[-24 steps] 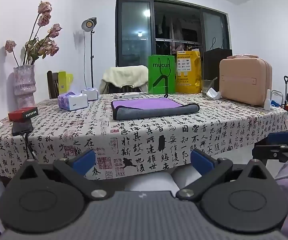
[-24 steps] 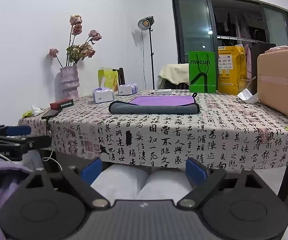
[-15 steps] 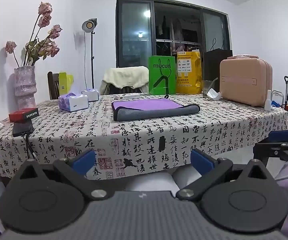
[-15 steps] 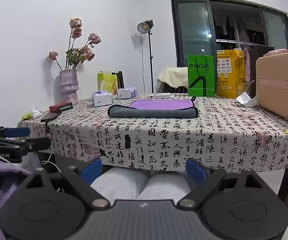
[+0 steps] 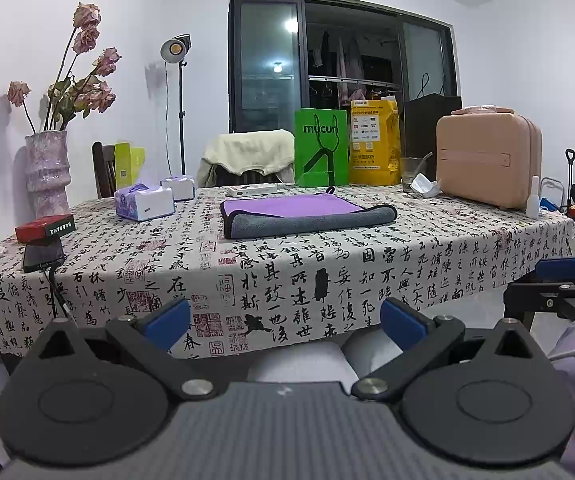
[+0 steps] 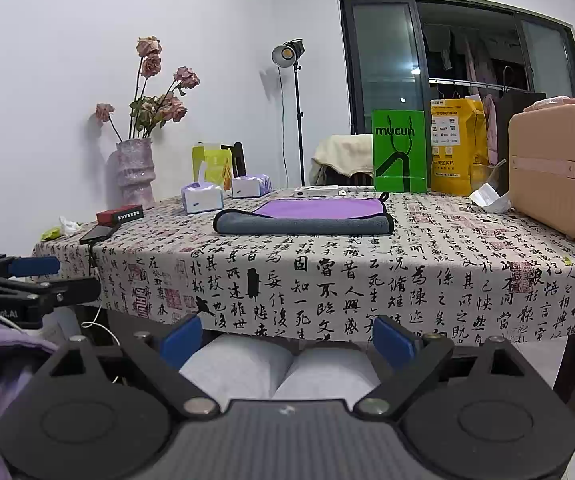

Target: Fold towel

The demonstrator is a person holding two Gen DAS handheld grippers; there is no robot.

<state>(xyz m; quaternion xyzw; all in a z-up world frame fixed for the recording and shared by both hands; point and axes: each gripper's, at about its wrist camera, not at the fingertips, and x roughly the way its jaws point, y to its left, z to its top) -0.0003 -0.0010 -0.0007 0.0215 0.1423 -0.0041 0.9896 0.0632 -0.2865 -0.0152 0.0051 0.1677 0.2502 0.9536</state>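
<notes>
A folded purple and grey towel [image 5: 307, 214] lies flat in the middle of the table with the calligraphy cloth [image 5: 247, 272]; it also shows in the right wrist view [image 6: 307, 218]. My left gripper [image 5: 285, 322] is open and empty, held low in front of the table's near edge, well short of the towel. My right gripper [image 6: 285, 338] is open and empty too, below the table edge over the person's knees. Each gripper shows at the side of the other's view.
On the table stand a vase of dried roses [image 5: 45, 172], two tissue boxes [image 5: 143, 202], a red box [image 5: 45, 228], a green bag [image 5: 321, 152], a yellow bag [image 5: 375, 142] and a pink case [image 5: 487, 166]. A chair with a cream cloth [image 5: 247, 156] stands behind.
Both grippers have risen a little, so the table sits slightly lower in both views. The towel has not moved.
</notes>
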